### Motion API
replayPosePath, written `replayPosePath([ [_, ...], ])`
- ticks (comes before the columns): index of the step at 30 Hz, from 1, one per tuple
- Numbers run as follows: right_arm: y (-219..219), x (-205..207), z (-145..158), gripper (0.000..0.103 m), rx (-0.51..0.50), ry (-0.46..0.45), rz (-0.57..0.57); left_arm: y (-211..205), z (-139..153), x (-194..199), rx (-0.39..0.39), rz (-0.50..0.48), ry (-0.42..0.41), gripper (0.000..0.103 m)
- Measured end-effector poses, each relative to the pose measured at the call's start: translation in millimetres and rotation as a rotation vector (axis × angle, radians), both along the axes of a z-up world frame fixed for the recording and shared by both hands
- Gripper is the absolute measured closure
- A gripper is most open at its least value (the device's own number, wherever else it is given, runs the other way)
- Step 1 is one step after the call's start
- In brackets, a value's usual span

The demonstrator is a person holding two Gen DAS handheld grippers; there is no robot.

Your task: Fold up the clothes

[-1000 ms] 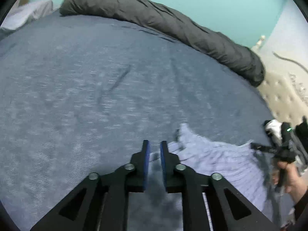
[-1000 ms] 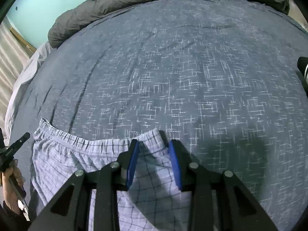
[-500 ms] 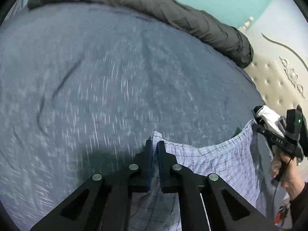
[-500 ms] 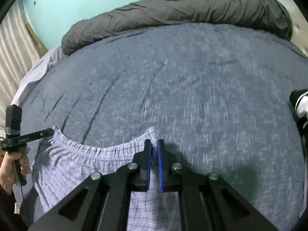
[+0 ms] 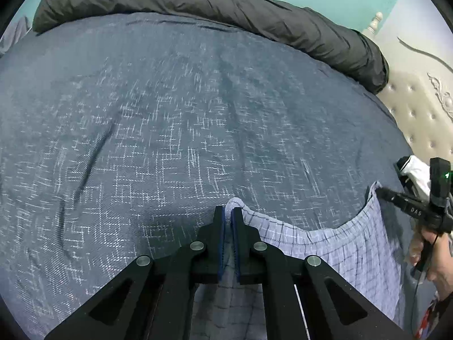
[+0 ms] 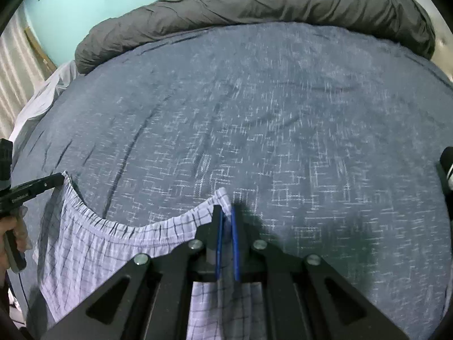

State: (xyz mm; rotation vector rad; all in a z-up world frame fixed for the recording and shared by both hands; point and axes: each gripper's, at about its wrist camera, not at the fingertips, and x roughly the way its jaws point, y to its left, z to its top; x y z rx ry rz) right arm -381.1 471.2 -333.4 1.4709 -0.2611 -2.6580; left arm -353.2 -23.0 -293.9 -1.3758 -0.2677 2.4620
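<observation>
The shorts (image 5: 334, 252) are thin checked cotton with a gathered elastic waistband, so they look light, soft and without any stiffness; I judge they will sag and swing between 2 holds and will not keep a shape. The waistband is the best place to take them, because the elastic makes a thicker edge that should slip less between the blue pads.

This is where they are taken now. The left hand-held gripper (image 5: 228, 212) is closed on 1 corner of the waistband, with a small tuft of cloth coming out above the fingertips. The right hand-held gripper (image 6: 225, 211) is closed on the other corner in the same way. The shorts hang between them, just above the near edge of the bed (image 5: 175, 107), and the waistband curves down in the middle.

The left view shows the padded headboard (image 5: 419, 119) and a white and black thing (image 5: 414, 170) near the other gripper, which I cannot identify. The right view shows instead a curtain (image 6: 14, 85) and pale bedding (image 6: 45, 96) at the far left. Both views show the grey duvet (image 6: 254, 8) rolled at the far side.
</observation>
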Motion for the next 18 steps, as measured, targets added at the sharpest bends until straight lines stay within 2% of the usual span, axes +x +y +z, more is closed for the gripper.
replayPosePath([
  [4, 13, -4, -7, 0.095, -0.084, -0.03, -0.015, -5, -6, 1, 0.043, 0.009, -0.006, 0.094],
  [6, 26, 3, 0, 0.089, -0.093, -0.009, -0.044, -12, -4, 5, 0.066, 0.025, -0.009, 0.093],
  [8, 41, 12, 9, 0.072, -0.109, 0.02, -0.073, -18, 3, 12, 0.065, 0.028, 0.006, 0.089],
  [10, 57, 25, 18, 0.071, -0.134, 0.044, -0.093, -25, 10, 24, 0.051, 0.025, 0.026, 0.076],
  [14, 72, 55, 24, 0.071, -0.14, 0.033, -0.069, -31, 19, 48, 0.032, 0.03, 0.044, 0.074],
  [18, 71, 77, 11, 0.071, -0.12, -0.017, -0.037, -40, 15, 72, 0.045, 0.062, 0.044, 0.075],
])
